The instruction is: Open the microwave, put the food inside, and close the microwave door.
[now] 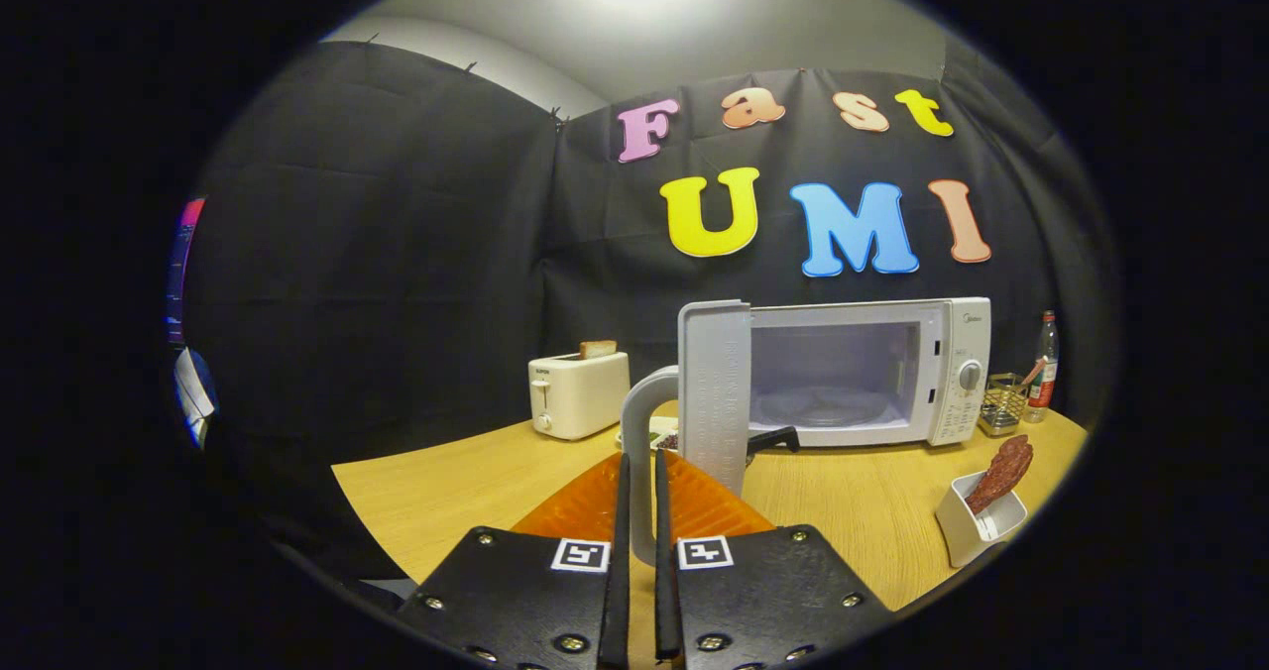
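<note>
The white microwave (952,373) stands at the back of the wooden table (436,492) with its door (714,392) swung wide open toward me, edge-on. Its cavity shows the glass turntable (818,407) with nothing on it. My gripper (639,460) is shut on the door's curved grey handle (639,402), which runs down between the two fingers. A plate of food (659,440) sits just behind the door, partly hidden by the handle, with a dark handle-like piece (778,439) poking out beside it.
A white toaster (578,392) with a slice of bread stands left of the microwave. Right of the fingers, a small white holder (967,531) carries a brown piece of food (1001,472). A wire basket (1001,404) and a bottle (1043,365) stand beside the microwave.
</note>
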{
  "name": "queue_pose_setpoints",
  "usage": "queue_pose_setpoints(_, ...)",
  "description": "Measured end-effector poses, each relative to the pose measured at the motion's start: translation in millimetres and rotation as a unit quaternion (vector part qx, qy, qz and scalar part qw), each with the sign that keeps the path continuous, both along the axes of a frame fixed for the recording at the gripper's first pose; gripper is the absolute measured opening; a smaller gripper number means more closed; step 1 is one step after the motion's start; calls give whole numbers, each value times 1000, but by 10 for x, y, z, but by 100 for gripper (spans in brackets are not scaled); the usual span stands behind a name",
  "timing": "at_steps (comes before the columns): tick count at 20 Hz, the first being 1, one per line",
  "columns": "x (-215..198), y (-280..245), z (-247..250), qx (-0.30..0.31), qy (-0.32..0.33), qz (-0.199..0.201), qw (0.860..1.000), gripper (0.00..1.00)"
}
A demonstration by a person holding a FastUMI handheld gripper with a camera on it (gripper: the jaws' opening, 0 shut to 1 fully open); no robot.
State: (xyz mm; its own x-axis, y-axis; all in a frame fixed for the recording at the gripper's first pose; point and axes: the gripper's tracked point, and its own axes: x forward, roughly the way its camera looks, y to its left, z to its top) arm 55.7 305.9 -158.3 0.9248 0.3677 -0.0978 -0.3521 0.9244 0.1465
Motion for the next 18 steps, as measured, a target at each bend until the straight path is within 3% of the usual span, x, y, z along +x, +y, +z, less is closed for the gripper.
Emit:
queue_pose_setpoints(5, -269, -20, 263, 57, 2, 95, 994, 11)
queue_pose_setpoints(11, -133, -973, 332, 43, 9, 68, 997, 11)
queue_pose_setpoints(12, -45, -1228, 317, 39, 9, 44, 998, 32)
queue_pose_setpoints(14, 144, -1754, 216, 26, 12, -20, 999, 63)
queue_pose_setpoints(15, 223, -1941, 170, 25, 14, -47, 998, 69)
queue_pose_setpoints(16, 277, -2097, 129, 27, 20, -62, 998, 83)
queue_pose_setpoints(18, 357, -2265, 24, 24, 34, -71, 997, 92)
